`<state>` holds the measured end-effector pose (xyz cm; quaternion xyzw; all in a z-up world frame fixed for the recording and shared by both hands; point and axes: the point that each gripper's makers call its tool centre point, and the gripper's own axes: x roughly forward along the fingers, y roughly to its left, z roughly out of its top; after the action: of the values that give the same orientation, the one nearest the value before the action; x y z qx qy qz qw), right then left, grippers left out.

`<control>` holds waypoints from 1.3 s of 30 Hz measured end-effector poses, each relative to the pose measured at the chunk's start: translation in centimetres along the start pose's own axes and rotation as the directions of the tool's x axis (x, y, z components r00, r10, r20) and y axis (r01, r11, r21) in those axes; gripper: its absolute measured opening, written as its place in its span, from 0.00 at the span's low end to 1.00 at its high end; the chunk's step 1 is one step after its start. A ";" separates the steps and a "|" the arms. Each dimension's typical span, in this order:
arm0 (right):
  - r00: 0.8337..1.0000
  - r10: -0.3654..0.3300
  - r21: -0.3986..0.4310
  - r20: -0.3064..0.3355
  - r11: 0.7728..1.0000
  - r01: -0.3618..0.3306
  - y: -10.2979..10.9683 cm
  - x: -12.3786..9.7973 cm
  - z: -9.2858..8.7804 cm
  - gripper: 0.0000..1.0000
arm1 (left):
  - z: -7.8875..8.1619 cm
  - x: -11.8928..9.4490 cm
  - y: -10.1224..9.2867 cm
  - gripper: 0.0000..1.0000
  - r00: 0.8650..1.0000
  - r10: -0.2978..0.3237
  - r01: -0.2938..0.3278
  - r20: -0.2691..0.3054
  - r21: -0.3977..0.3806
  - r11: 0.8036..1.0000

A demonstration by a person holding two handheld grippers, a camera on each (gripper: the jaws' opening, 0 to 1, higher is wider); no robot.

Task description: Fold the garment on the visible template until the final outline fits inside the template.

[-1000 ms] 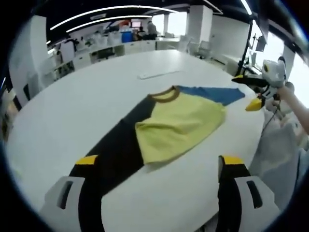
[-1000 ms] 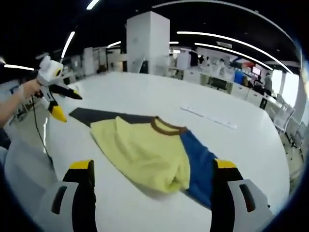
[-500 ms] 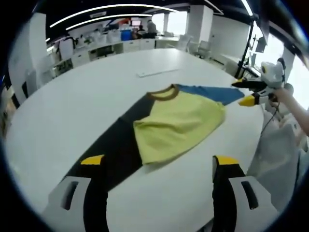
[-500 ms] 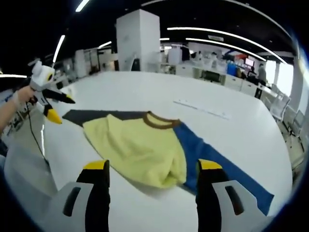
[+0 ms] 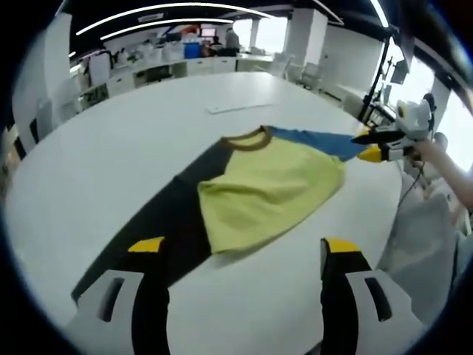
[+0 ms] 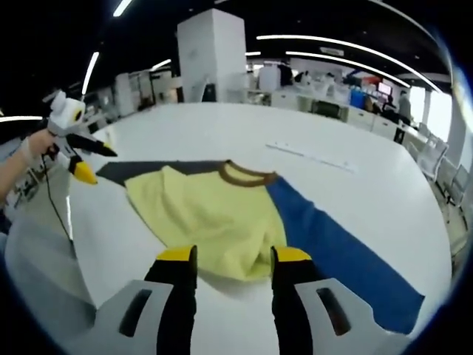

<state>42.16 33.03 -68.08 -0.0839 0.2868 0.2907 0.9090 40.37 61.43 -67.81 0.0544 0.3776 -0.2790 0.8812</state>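
Observation:
A long-sleeved shirt lies flat on the white table (image 5: 111,148), its yellow body (image 5: 266,188) folded under a brown collar (image 5: 247,140). The black sleeve (image 5: 159,222) runs toward my left gripper (image 5: 244,248), which hovers open over the near table edge. The blue sleeve (image 5: 318,140) stretches away to the right, where a hand holds my right gripper (image 5: 367,146). In the right gripper view, my right gripper (image 6: 234,257) stands open with a narrow gap over the near folded edge of the yellow body (image 6: 214,214). The blue sleeve (image 6: 340,251) lies to its right. My left gripper (image 6: 92,163) is at the far left.
A thin white strip (image 5: 236,109) lies on the table beyond the collar, also visible as a white strip (image 6: 310,157) in the right gripper view. A person's hand (image 6: 33,144) and a dangling cable are at the table's edge. Desks and chairs stand behind.
My right gripper's jaws have drawn much closer together and it has moved in over the yellow fold. My left gripper has stayed open, its view shifting only slightly.

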 end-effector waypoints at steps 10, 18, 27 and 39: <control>1.000 0.004 0.010 -0.014 1.000 -0.004 -0.8 0.8 -0.7 0.23 | 0.1 0.5 0.3 0.74 1.000 0.006 -0.006 0.000 0.001 1.000; 1.000 -0.005 0.024 -0.021 1.000 0.006 -1.5 1.2 -1.2 0.17 | -0.3 1.4 0.3 0.67 1.000 -0.003 0.003 -0.008 -0.009 1.000; 0.999 -0.007 0.029 -0.041 1.000 0.008 -1.6 1.3 -1.7 0.17 | -0.6 2.1 0.7 0.56 1.000 0.000 0.000 -0.008 -0.035 0.999; 0.998 0.002 0.019 -0.061 1.000 0.000 -1.3 1.5 -2.2 0.19 | -1.4 2.9 1.1 0.46 1.000 -0.006 0.004 -0.022 -0.076 0.997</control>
<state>42.86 32.00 -70.73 -0.0838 0.3170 0.2857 0.9005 41.64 61.45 -70.97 0.0229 0.3980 -0.2658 0.8777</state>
